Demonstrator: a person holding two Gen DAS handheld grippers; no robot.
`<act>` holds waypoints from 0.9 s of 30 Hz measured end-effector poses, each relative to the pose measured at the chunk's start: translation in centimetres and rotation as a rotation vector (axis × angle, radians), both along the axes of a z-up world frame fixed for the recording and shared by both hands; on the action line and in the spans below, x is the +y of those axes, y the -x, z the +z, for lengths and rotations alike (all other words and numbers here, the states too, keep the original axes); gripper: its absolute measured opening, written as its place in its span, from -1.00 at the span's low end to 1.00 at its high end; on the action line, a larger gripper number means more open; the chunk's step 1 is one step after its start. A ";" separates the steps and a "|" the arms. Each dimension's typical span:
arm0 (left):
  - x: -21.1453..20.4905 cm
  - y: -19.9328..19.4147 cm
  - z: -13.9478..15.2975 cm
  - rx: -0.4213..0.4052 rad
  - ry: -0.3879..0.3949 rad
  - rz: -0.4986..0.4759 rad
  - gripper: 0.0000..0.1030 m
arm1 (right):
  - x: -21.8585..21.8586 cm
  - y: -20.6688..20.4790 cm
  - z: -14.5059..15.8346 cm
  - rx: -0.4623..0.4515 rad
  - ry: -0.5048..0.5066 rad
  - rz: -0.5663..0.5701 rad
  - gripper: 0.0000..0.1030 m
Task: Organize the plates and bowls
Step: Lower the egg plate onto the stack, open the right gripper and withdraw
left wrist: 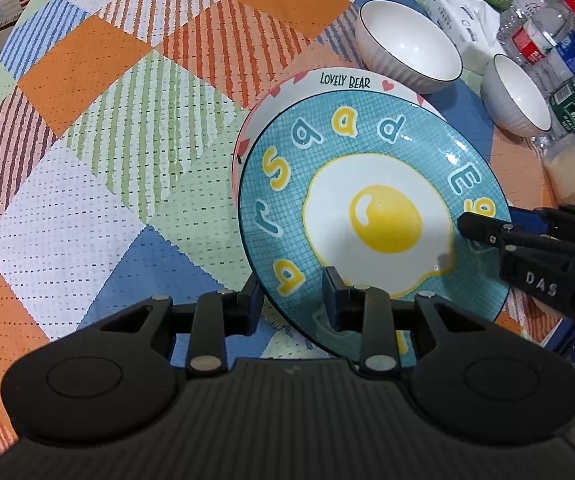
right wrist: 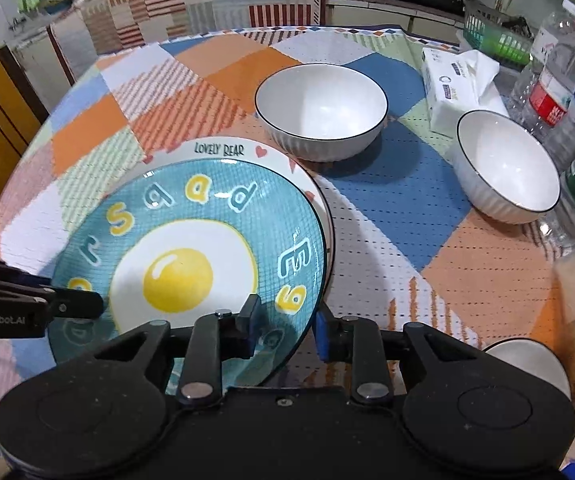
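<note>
Checked cloth (left wrist: 87,160) covered the counter across the left of the L wrist view. L gripper (left wrist: 293,300), bottom centre, was clamped narrow on the near rim of the egg plate (left wrist: 383,216): one finger under the rim, the other on top by the egg white. The egg plate sat centre-right of frame, overlapping the bear plate (left wrist: 343,80), which showed only as a crescent at its upper-left edge w/ "LOVELY BEAR" lettering. Whether the egg plate lay flat on it or was tilted: can't tell.

R gripper (right wrist: 285,322) came in at the plate's right edge. In the R wrist view its fingers straddled the rim w/ a visible gap, not pressing, so a loose narrow opening.

Further right, upper part of frame, two white bowls stood upright and apart: near bowl (left wrist: 407,48) just beyond the bear plate, far bowl (left wrist: 515,96) to its right. Tissue pack (left wrist: 463,16) lay behind them, and water bottles (left wrist: 547,40) crowded the upper-right corner.
</note>
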State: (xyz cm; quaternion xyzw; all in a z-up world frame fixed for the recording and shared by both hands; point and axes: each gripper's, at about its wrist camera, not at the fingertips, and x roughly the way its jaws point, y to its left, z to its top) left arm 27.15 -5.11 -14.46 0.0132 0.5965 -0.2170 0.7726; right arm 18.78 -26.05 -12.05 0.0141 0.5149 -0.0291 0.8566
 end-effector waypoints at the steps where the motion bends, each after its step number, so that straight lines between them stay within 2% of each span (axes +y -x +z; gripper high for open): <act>1: 0.0 -0.1 -0.1 0.003 -0.003 0.009 -0.42 | 0.3 0.0 -0.1 0.000 0.022 0.006 -0.33; 4: 0.0 -0.3 -0.3 0.014 -0.001 0.038 -0.42 | 1.3 0.0 -0.1 -0.021 0.106 0.044 -0.31; 7: -0.3 -0.2 -0.2 -0.010 -0.027 0.023 -0.43 | 2.6 0.2 -0.8 -0.077 0.238 0.107 -0.31; 10: -0.7 0.0 0.0 -0.030 -0.052 0.017 -0.44 | 2.6 0.1 -1.5 -0.098 0.255 0.097 -0.36; 15: -1.0 0.2 -0.4 -0.070 -0.072 0.037 -0.42 | 3.7 0.6 -2.0 -0.138 0.351 0.153 -0.37; 21: -1.6 0.8 0.2 -0.120 -0.124 0.043 -0.43 | 3.3 1.5 -2.7 -0.225 0.334 0.142 -0.31; 24: -1.6 1.0 0.6 -0.115 -0.130 0.059 -0.43 | 3.5 1.9 -3.2 -0.260 0.343 0.128 -0.27; 27: -1.4 1.6 1.2 -0.115 -0.134 0.072 -0.44 | 2.8 2.3 -2.7 -0.257 0.272 0.096 -0.29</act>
